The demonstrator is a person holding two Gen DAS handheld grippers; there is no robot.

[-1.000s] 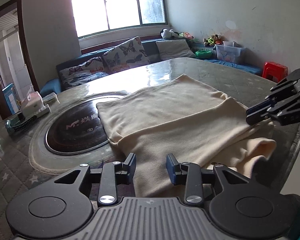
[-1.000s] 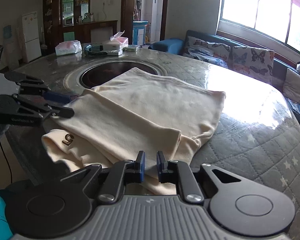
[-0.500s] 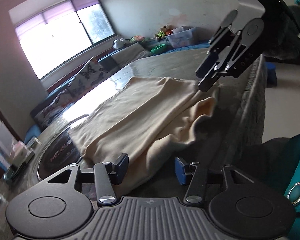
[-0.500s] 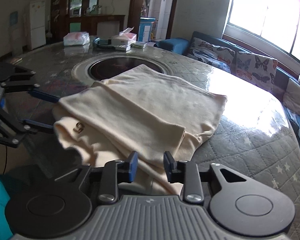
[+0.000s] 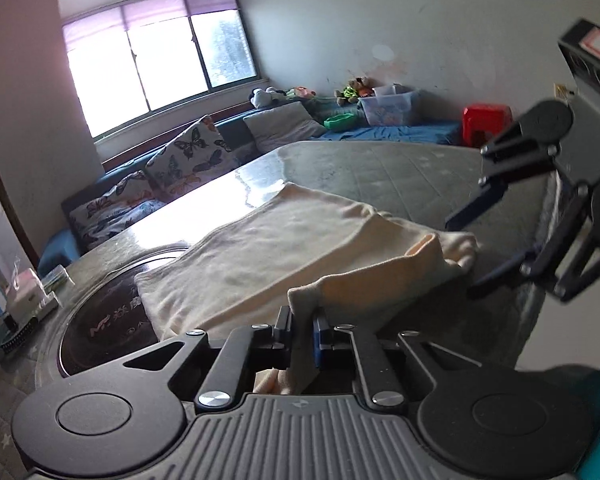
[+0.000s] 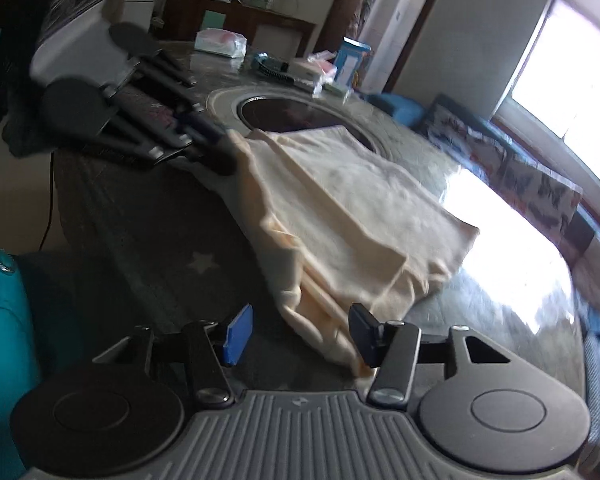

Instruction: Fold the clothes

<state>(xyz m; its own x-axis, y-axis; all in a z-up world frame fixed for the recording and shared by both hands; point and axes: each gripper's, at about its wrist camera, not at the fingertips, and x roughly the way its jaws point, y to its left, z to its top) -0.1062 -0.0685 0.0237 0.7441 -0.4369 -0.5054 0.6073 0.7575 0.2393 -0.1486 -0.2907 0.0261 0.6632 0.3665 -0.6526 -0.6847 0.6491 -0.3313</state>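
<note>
A cream garment (image 5: pixel 284 248) lies partly folded on the round table (image 5: pixel 400 172); it also shows in the right wrist view (image 6: pixel 352 208). My left gripper (image 5: pixel 302 326) is shut on the garment's near corner, with cloth bunched between the jaws. In the right wrist view the left gripper (image 6: pixel 220 152) holds the garment's far left corner lifted. My right gripper (image 6: pixel 298 332) is open, its jaws on either side of the garment's near hanging corner, not closed on it. In the left wrist view the right gripper (image 5: pixel 464 248) is open at the garment's right end.
The table has a dark round hotplate (image 5: pixel 104 328) set in its middle. Tissue boxes and small items (image 6: pixel 292 68) sit on its far side. A sofa with butterfly cushions (image 5: pixel 184 160) runs under the window. A red stool (image 5: pixel 486 120) stands by the wall.
My left gripper has shut on the garment's near corner and lifted it. My right gripper has opened wider and moved down to the garment's hanging corner.
</note>
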